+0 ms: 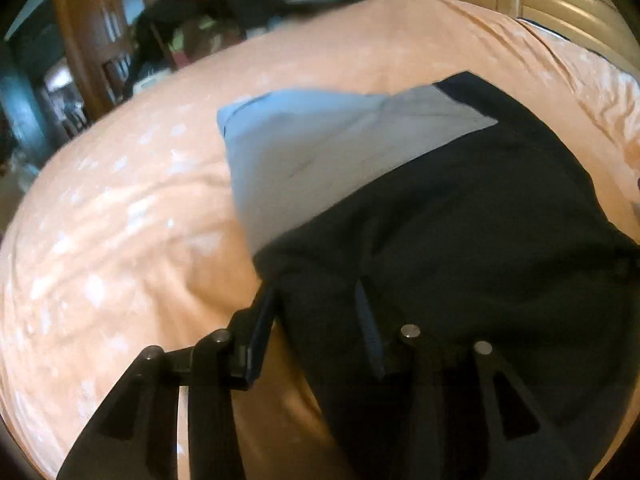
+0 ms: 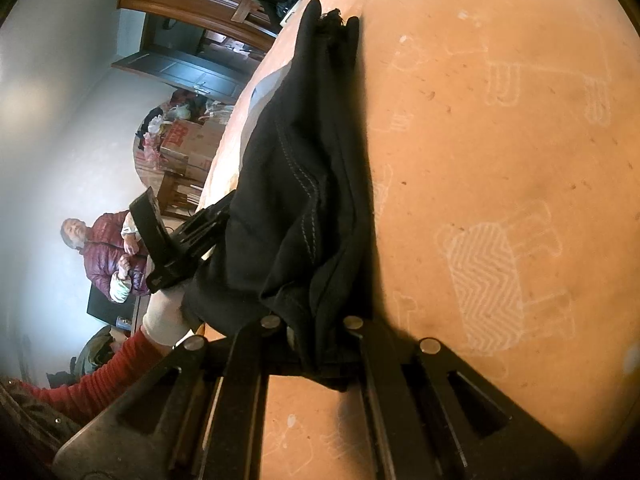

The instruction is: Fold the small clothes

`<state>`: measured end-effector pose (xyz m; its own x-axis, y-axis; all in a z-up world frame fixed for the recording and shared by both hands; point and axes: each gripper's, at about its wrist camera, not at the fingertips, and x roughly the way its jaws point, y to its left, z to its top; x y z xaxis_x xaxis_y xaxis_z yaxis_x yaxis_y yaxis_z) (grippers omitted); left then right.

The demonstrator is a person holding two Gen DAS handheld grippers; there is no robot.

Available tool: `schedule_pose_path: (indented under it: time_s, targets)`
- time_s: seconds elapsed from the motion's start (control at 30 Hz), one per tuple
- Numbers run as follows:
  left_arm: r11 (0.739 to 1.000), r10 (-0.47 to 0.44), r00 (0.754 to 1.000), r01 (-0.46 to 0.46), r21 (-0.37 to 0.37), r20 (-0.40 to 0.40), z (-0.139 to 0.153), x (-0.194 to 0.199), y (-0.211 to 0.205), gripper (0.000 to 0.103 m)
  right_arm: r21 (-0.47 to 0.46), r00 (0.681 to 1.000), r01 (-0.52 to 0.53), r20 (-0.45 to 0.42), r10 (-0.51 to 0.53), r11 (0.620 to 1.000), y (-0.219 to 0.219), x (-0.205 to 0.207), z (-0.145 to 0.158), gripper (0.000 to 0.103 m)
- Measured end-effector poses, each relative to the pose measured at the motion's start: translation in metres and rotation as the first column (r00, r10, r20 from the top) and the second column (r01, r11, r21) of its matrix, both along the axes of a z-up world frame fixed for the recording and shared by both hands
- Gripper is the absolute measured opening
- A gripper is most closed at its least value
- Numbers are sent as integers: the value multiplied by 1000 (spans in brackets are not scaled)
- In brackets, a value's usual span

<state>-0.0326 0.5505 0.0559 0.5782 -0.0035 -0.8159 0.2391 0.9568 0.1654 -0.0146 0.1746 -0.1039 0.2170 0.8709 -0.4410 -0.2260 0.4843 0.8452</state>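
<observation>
1. Left wrist view: the left tool (image 1: pixel 316 312) has its two fingers spread apart, with an edge of the black garment (image 1: pixel 460 240) draped between and over them. I cannot tell whether they actually pinch the cloth. It looks placed to lift or carry that edge across for a fold.
2. Same view: the garment lies on the bed (image 1: pixel 120 220), which has a peach sheet. It is mostly black with a pale grey-blue panel (image 1: pixel 320 148) at the far end. The picture is blurred.
3. Right wrist view: the right tool (image 2: pixel 316 344) is closed down on a bunched black fold of the garment (image 2: pixel 304 184), raising it off the bed (image 2: pixel 500 160).
4. Same view: the cloth hangs in thick layers with light stitching. The left tool (image 2: pixel 176 248) shows at its far side, held by a hand in a red sleeve (image 2: pixel 112 376).
</observation>
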Motion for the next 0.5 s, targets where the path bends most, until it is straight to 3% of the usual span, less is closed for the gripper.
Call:
schedule_pose_path:
  time_s: [0.07, 0.13, 0.23, 0.3, 0.37, 0.4, 0.5]
  targets:
    - [999, -2, 1000, 2, -40, -5, 13, 8, 7, 34, 2, 1000, 1, 5, -1, 1000, 0, -1, 0, 0]
    - [997, 22, 998, -18, -69, 56, 36, 21, 14, 21, 2, 1000, 2, 11, -2, 1000, 0, -2, 1, 0]
    - [998, 24, 994, -18, -60, 110, 51, 63, 18, 21, -2, 1000, 4, 16, -4, 1000, 2, -4, 2, 0]
    - [999, 33, 999, -32, -32, 33, 27, 99, 23, 21, -1, 1000, 4, 16, -4, 1000, 2, -4, 2, 0]
    - [997, 50, 997, -53, -52, -65, -8, 122, 32, 37, 1, 1000, 5, 16, -5, 1000, 3, -4, 3, 0]
    - [994, 48, 996, -55, -93, -69, -12, 125, 35, 39, 3, 1000, 5, 16, -5, 1000, 3, -4, 3, 0]
    - [995, 54, 997, -59, -84, -62, -3, 123, 30, 36, 9, 1000, 3, 14, -3, 1000, 2, -5, 2, 0]
